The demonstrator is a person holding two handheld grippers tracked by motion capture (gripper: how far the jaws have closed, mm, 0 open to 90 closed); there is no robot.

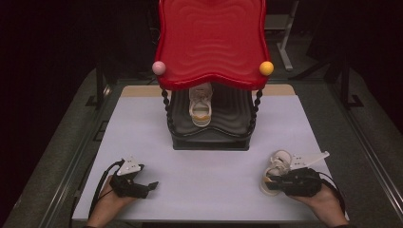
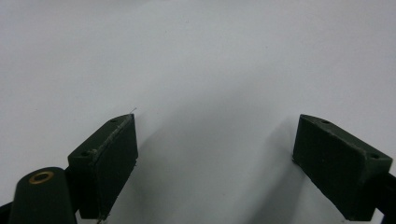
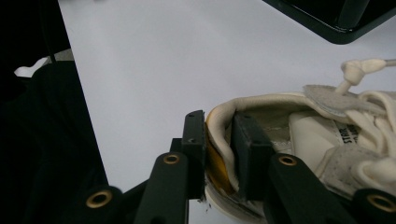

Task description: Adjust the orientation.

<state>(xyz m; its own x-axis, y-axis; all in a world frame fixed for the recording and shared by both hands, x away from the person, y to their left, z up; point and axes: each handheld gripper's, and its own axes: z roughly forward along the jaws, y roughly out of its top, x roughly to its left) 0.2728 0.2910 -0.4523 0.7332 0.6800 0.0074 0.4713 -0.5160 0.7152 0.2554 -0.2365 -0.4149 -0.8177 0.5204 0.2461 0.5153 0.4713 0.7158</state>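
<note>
A: What's hard to make out here?

B: Plenty. The second shoe (image 1: 200, 107) sits on the lower black shelf (image 1: 210, 124) of the rack, and the glossy red top tray (image 1: 211, 40) hides its far end. The room around the surface (image 1: 209, 166) is dark, so little reads there. In the high view the right gripper (image 1: 269, 181) covers the heel of the near shoe (image 1: 277, 165).

A: And the grip itself?

B: The right gripper view shows it: the fingers (image 3: 249, 154) are narrow and clamped on the heel wall of the shoe (image 3: 299, 140), one outside against the orange-tan heel patch, one inside the opening. The shoe's toe is cut off at the picture's edge.

A: Where does that shoe lie?

B: On the pale surface at the front right, well apart from the rack.

A: Materials?

B: Off-white leather-like upper, grey suede-looking tongue, knotted cream laces, a rubbery sole. The tray has rippled ridges and a wavy rim, with a pink ball (image 1: 158, 67) and a yellow ball (image 1: 266, 68) at its corners, on twisted black posts.

A: The left gripper (image 1: 142, 188)?

B: Resting at front left, its blocky matte fingers (image 2: 109, 158) wide apart over bare surface, holding nothing.
</note>
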